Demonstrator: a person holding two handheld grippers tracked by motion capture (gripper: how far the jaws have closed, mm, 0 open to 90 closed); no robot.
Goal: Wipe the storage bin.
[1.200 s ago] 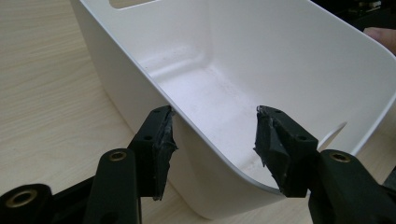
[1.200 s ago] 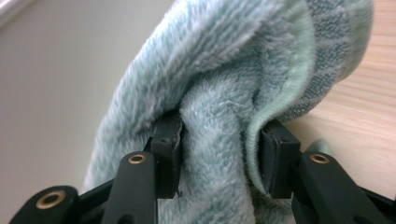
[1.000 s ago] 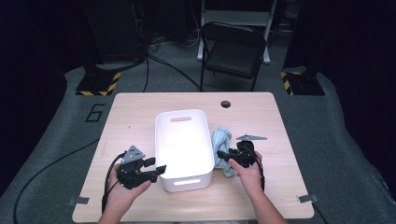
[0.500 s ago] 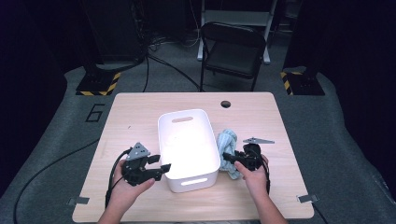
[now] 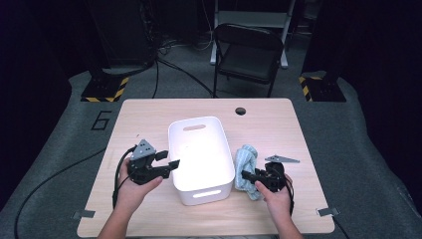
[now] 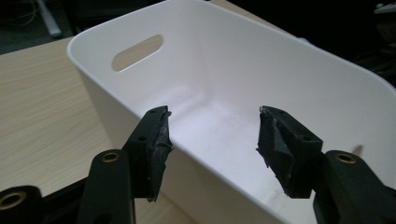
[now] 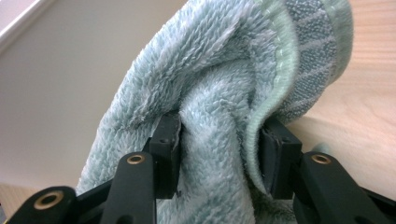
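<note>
**Wooden table, dark room: towel pinched beside the tub**

Beside the white plastic tub (image 5: 201, 154) on my pale wooden table (image 5: 268, 119), my right gripper (image 5: 253, 177) pinches the fluffy pale-green towel (image 7: 224, 112); its view reveals ribbed trim. My left gripper (image 6: 212, 140) gapes empty at the tub's rim, jaws just narrowing.

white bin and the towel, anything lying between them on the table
Nothing: in the high view the light blue towel, pinched in the right gripper, lies right beside the white bin, with no other object between.
</note>
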